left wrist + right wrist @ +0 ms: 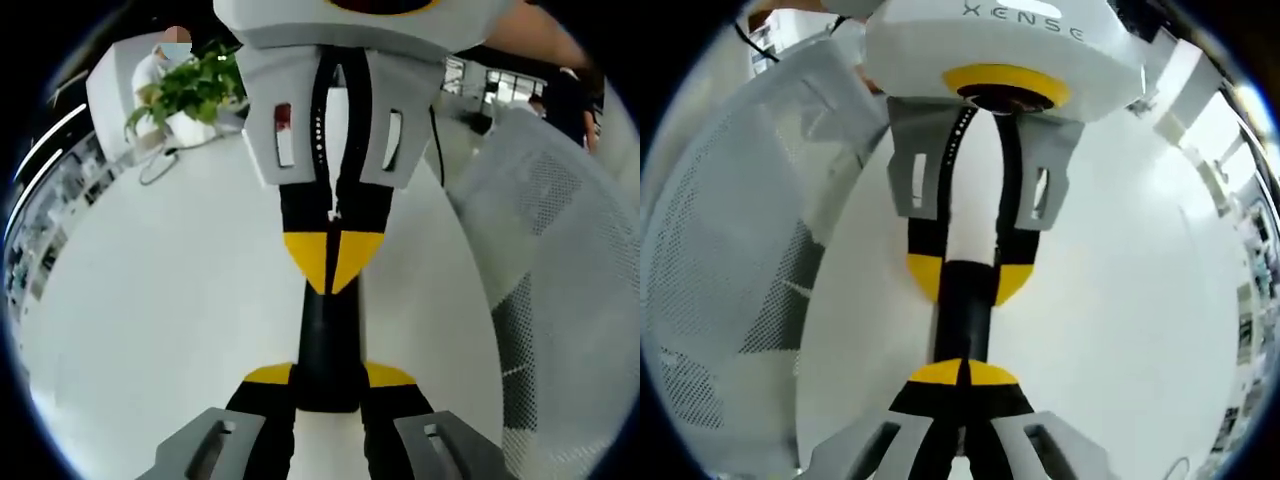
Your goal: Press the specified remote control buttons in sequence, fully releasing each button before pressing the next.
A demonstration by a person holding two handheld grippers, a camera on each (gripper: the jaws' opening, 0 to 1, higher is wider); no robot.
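Spreading wide under everything, the round white table [150,330] is taking up most of the left gripper view, and it is showing again in the right gripper view [1140,300]. A white mesh chair [560,280] is standing just beside the table's edge, appearing at the other side in the right gripper view [730,260]. At the far side of the table a white pot [185,128] is holding a green leafy plant [190,85], with a thin cable [155,165] lying near it.

Between the two tools the black remote control [328,350] is being held above the tabletop, stretching from one pair of jaws to the other. The left gripper [328,385] is grasping one end of it, its yellow-tipped jaws pressing against the sides. The right gripper [965,378], facing it from the opposite end, is appearing clenched with its yellow tips meeting, and its black jaws are hiding whether that end of the remote control [962,300] is lying between them
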